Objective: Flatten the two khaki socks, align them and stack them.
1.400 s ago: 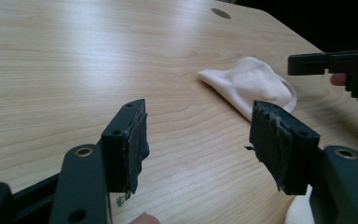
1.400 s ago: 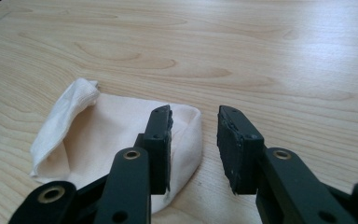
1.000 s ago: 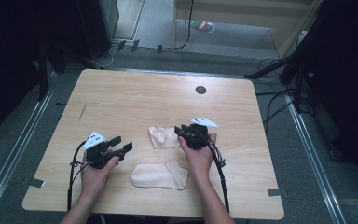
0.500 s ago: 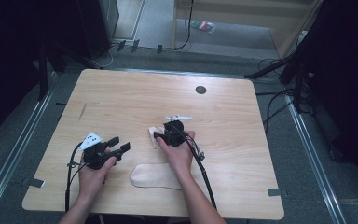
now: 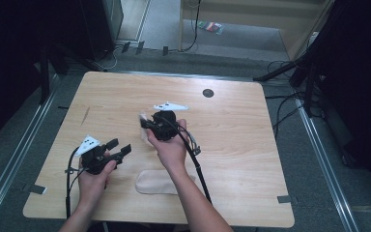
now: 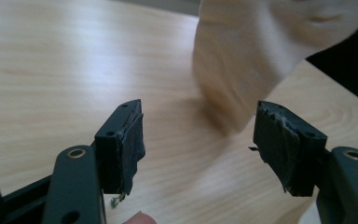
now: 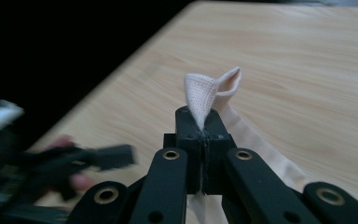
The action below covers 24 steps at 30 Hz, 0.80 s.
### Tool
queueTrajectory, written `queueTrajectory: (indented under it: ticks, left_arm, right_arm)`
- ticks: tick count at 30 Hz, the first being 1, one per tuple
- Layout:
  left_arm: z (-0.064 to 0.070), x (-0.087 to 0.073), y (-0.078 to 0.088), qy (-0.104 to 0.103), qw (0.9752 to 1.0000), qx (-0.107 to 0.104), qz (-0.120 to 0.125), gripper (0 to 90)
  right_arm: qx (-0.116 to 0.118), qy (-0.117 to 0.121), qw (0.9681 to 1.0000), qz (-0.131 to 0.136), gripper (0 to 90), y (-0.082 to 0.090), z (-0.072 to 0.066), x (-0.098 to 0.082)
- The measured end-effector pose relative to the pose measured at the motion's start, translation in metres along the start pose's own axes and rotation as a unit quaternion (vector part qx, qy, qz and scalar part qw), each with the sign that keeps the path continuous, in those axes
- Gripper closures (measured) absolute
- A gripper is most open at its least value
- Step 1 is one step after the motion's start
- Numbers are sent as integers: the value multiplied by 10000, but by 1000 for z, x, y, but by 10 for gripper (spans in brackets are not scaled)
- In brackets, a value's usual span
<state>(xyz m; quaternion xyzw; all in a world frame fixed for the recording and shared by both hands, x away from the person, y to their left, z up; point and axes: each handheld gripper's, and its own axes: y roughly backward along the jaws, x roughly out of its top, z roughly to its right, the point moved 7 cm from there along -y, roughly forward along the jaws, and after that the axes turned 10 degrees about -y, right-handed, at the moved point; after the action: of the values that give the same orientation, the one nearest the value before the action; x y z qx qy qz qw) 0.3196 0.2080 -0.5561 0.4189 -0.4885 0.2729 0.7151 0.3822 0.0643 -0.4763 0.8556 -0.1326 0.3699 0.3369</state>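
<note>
Two beige socks are in play. One sock [image 5: 146, 139] hangs from my right gripper [image 5: 146, 124], which is shut on it above the middle of the table. In the right gripper view the sock's pinched end [image 7: 208, 88] sticks up past the closed right gripper [image 7: 204, 116]. The other sock [image 5: 152, 182] lies flat near the front edge, partly under the right forearm. My left gripper [image 5: 120, 147] stands open to the left of it and holds nothing. Through the open left gripper [image 6: 198, 140] I see the hanging sock [image 6: 242, 60] just ahead, above the wood.
The wooden table [image 5: 251, 145] has a small dark round hole [image 5: 207, 93] at the back. Cables trail from both grippers toward the front edge. Dark floor, metal rails and more cables surround the table.
My right gripper has moved left and away across the table, carrying its sock up off the wood. The left gripper has barely shifted and stays open.
</note>
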Motion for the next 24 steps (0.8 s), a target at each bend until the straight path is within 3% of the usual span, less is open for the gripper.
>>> queueTrajectory:
  ticks: [1,2,3,5,6,7,8,9,10,11,13,14,16,17,19,20,24]
  left_arm:
    - [-5,3,5,49,9998,72,150,340]
    - [-5,3,5,49,9998,72,150,341]
    - [-11,7,13,106,9992,184,339,344]
    - [-15,9,18,141,9984,284,460,346]
    - [-20,10,21,191,9979,348,503,352]
    - [-20,10,21,191,9979,348,503,353]
    - [-22,7,19,227,9982,355,424,353]
    - [-22,4,17,246,9986,332,330,353]
    - [-22,4,17,246,9986,332,330,353]
    - [-21,1,12,258,9989,331,215,352]
    - [-19,-2,9,239,9992,298,110,352]
    - [-17,-5,4,194,9993,304,-25,353]
    - [-15,-7,0,185,9994,291,-103,353]
    - [-14,-9,-3,177,9993,286,-177,353]
    - [-13,-10,-4,172,9992,295,-225,356]
    - [-12,-13,-7,170,9990,282,-318,358]
    - [-10,-15,-10,110,9988,263,-389,361]
  right_arm:
    - [162,-82,9998,50,894,1,-6,3]
    - [162,-82,9998,50,894,1,-6,3]
    - [274,-214,9993,128,893,2,-9,4]
    - [264,-262,9992,157,893,2,-7,3]
    - [86,-396,9990,165,891,1,9,-2]
    - [86,-396,9990,165,891,1,9,-2]
    - [-161,-532,9984,74,892,-1,33,-12]
    - [-273,-560,9980,42,891,-2,42,-17]
    - [-273,-560,9980,42,891,-2,42,-17]
    - [-569,-619,9964,-62,891,-2,69,-30]
    - [-684,-606,9958,-89,891,-1,77,-35]
    - [-872,-624,9941,-134,891,3,96,-46]
    - [-919,-628,9937,-117,890,5,101,-48]
    - [-1060,-624,9924,-89,887,12,113,-53]
    - [-1100,-616,9920,-84,886,15,116,-55]
    - [-1280,-608,9899,-66,869,21,126,-60]
    - [-1429,-662,9875,-92,794,28,138,-68]
